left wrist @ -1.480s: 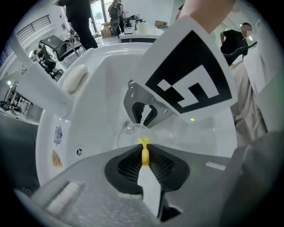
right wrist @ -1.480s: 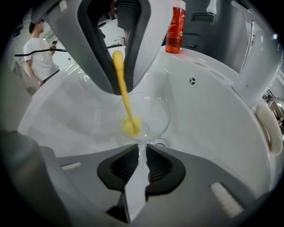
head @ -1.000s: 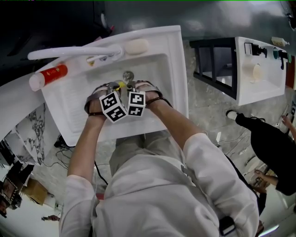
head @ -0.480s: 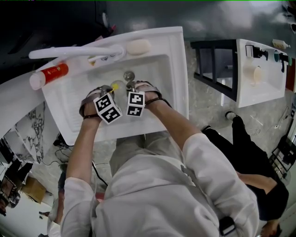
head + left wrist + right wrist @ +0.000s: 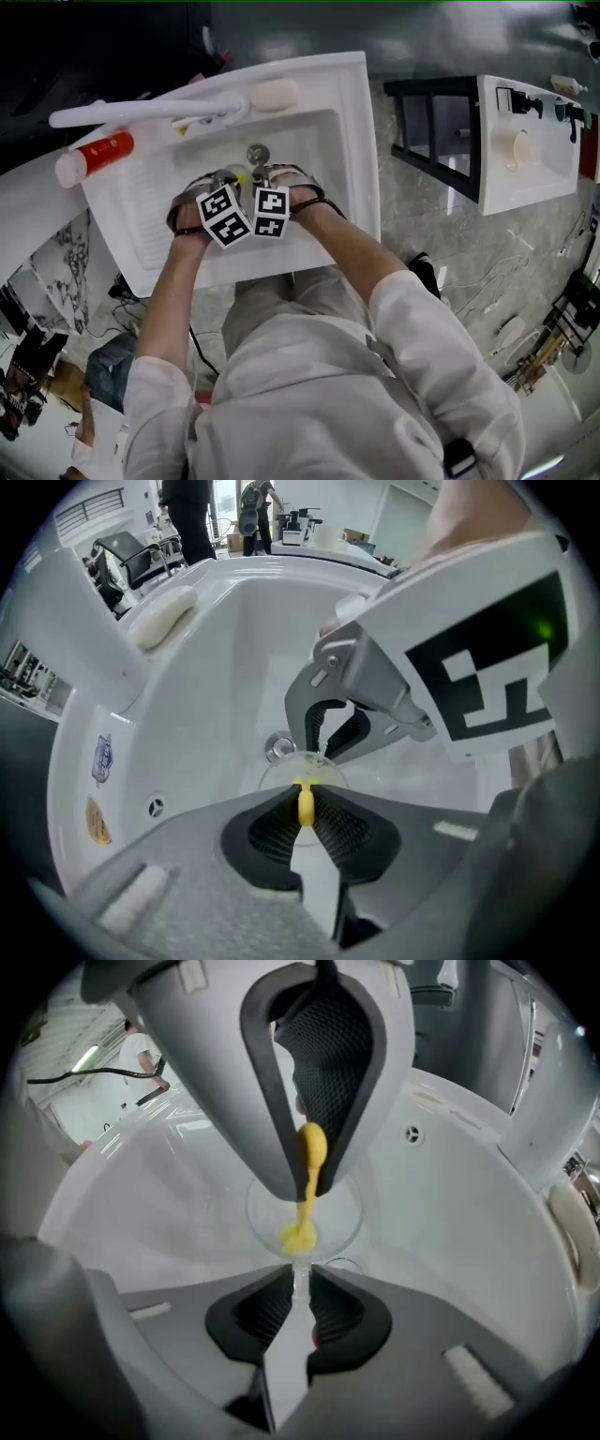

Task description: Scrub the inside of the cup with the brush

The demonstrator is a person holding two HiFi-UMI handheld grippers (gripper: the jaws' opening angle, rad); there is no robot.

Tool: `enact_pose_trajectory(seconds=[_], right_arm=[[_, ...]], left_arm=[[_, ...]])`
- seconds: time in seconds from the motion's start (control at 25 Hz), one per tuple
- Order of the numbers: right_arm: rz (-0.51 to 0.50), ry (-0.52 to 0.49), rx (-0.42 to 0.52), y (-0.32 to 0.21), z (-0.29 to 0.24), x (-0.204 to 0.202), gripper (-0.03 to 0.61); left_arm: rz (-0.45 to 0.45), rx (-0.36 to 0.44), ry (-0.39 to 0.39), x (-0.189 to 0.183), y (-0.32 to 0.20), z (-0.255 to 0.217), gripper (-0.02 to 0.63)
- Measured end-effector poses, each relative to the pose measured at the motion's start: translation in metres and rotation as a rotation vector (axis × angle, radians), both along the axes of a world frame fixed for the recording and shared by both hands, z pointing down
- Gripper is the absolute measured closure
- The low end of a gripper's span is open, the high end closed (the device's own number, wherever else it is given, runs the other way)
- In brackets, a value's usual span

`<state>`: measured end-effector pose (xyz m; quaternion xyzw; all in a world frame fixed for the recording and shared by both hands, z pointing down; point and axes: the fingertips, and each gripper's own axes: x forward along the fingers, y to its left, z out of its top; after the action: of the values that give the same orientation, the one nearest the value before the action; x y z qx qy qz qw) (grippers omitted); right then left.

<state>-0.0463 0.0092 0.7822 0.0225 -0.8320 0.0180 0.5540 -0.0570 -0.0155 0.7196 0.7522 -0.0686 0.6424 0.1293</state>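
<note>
Over the white sink (image 5: 349,159) both grippers meet near the drain (image 5: 258,153). My right gripper (image 5: 300,1283) is shut on the stem of a clear glass cup (image 5: 339,1215), whose bowl opens away from its jaws. My left gripper (image 5: 305,789) is shut on the handle of a yellow brush (image 5: 306,804). The brush (image 5: 301,1233) reaches down from the left gripper (image 5: 310,1181) and its head sits in the bottom of the cup's bowl. In the left gripper view the cup's rim (image 5: 279,771) shows just past the jaws, with the right gripper (image 5: 331,738) behind it.
A long white faucet (image 5: 150,108) crosses the sink's back edge, beside a bar of soap (image 5: 275,95). A red and white tube (image 5: 94,155) lies on the counter at left. A second white sink (image 5: 525,141) stands at right across a grey floor.
The left gripper swung slightly left and has come back beside the right one. Both stay over the drain. A person in black at the right has left the view.
</note>
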Motion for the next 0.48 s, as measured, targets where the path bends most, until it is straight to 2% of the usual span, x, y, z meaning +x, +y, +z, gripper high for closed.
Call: enact_pose_trajectory(seconds=[0.28,0.48], right_arm=[[0.002,-0.001,-0.002,-0.001,0.0,0.001,0.529],[0.002,0.007,-0.007,0.0,0.001,0.0,0.529]], left_arm=[[-0.044,0.033,0.001,-0.002,-0.018,-0.001,0.575],[-0.087,0.044,-0.011,-0.022,-0.021,-0.008,0.574]])
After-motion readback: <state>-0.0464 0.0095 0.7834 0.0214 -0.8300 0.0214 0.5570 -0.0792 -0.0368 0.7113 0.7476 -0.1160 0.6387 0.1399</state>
